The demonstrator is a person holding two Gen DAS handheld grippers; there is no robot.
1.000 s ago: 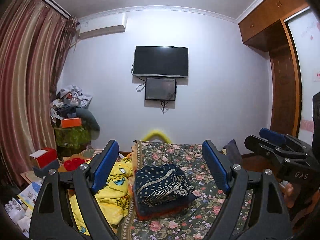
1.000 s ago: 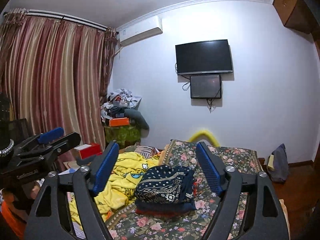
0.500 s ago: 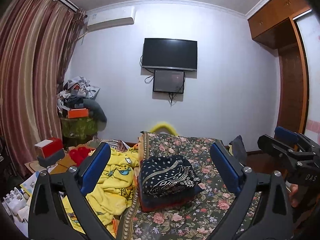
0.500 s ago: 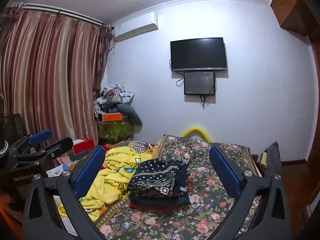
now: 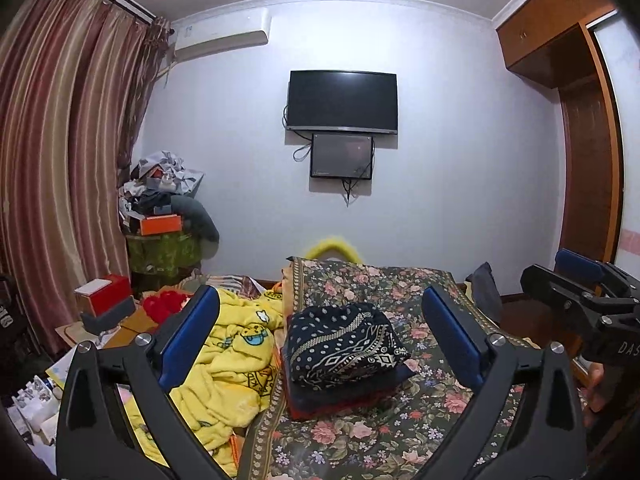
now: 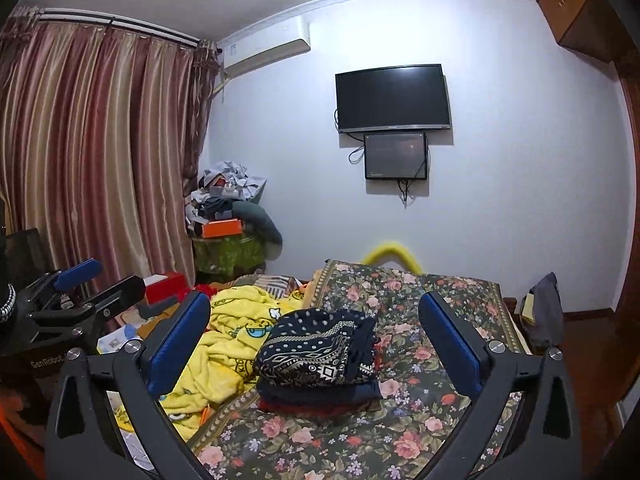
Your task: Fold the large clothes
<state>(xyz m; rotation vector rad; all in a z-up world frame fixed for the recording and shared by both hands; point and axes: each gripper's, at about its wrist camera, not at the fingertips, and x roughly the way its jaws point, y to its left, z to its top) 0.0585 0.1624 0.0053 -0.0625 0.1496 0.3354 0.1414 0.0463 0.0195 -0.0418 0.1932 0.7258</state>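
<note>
Since the dark patterned garment [image 5: 344,350] already sits as a compact folded bundle on top of a short stack of folded clothes [image 6: 320,398], in the middle of the floral bedspread [image 5: 400,432], that piece appears finished and the step in hand is judged to be the start of the next garment. Just beside the stack, toward the curtain side, lies the crumpled yellow cartoon-print garment [image 5: 224,364], the likely next item. Both tools stand with their blue pads wide apart and nothing between them: the left tool [image 5: 320,344] and the right tool [image 6: 316,344] each hang above the near end of the bed, clear of the cloth. To do the step well, each tool should take a separate edge or corner of the yellow cloth, draw it out flat on the bare bedspread in front of the stack, and keep clear of the finished pile. Risk noted: the yellow fabric looks thick and bunched, so a pinch may gather several layers.
</note>
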